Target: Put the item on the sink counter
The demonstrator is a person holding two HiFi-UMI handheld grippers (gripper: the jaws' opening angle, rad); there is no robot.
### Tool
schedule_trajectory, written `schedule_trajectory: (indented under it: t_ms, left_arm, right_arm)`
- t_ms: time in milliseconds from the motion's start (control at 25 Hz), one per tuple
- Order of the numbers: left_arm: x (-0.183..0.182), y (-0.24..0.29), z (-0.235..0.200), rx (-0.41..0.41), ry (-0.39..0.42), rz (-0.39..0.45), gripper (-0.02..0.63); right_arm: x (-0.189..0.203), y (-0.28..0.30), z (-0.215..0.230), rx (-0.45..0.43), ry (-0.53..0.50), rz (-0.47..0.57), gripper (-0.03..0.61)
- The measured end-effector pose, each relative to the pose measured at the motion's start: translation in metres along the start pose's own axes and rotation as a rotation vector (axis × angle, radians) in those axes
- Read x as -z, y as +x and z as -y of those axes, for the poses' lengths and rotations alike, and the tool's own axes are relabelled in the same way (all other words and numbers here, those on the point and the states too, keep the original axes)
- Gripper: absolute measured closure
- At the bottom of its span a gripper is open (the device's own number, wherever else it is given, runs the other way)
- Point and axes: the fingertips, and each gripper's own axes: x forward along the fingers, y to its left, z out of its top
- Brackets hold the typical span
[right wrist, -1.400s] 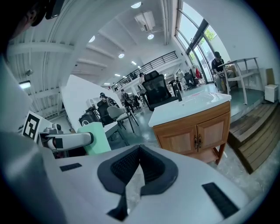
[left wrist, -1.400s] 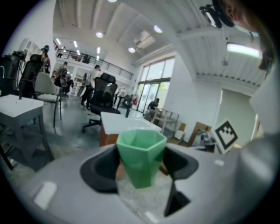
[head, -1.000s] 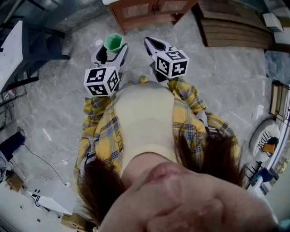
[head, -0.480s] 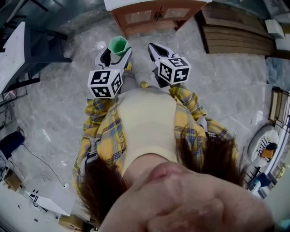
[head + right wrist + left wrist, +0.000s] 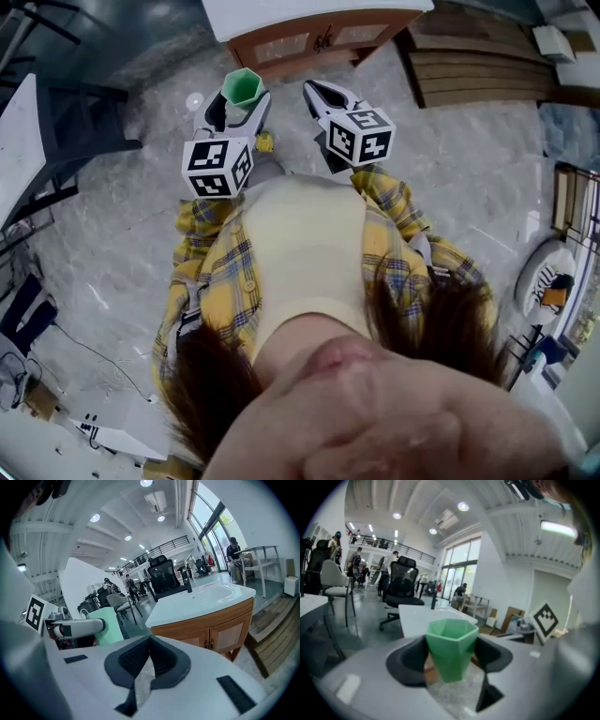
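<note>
A green hexagonal cup (image 5: 239, 87) stands upright between the jaws of my left gripper (image 5: 235, 101), which is shut on it. In the left gripper view the cup (image 5: 452, 648) fills the gap between the black pads of the left gripper (image 5: 451, 654). My right gripper (image 5: 319, 94) is shut with nothing in it; its pads meet at the tips (image 5: 149, 641). The cup (image 5: 107, 626) also shows at the left of the right gripper view. The white sink counter (image 5: 309, 11) on a wooden cabinet (image 5: 309, 42) lies just ahead, and in the right gripper view the counter (image 5: 201, 599) has a basin and black tap.
A wooden pallet (image 5: 473, 61) lies on the marble floor to the right of the cabinet. A white table (image 5: 19, 141) with dark chair legs stands at the left. Black office chairs (image 5: 401, 585) and people stand further off in the hall.
Both grippers have moved forward with the cup; the sink cabinet has come nearer and the white countertop now shows at the top edge of the head view.
</note>
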Motion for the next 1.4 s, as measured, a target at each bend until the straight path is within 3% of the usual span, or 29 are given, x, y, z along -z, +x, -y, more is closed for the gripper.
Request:
schedule_trajectory:
  t_ms: [800, 1400]
  left_arm:
    - [-0.038, 0.053, -0.098, 0.075, -0.002, -0.013, 0.301]
    - [-0.051, 0.082, -0.123, 0.097, 0.014, -0.022, 0.302]
  right_arm:
    - [-0.055, 0.107, -0.005, 0.06, -0.002, -0.018, 0.565]
    - [-0.076, 0.141, 0.002, 0.071, -0.004, -0.014, 0.565]
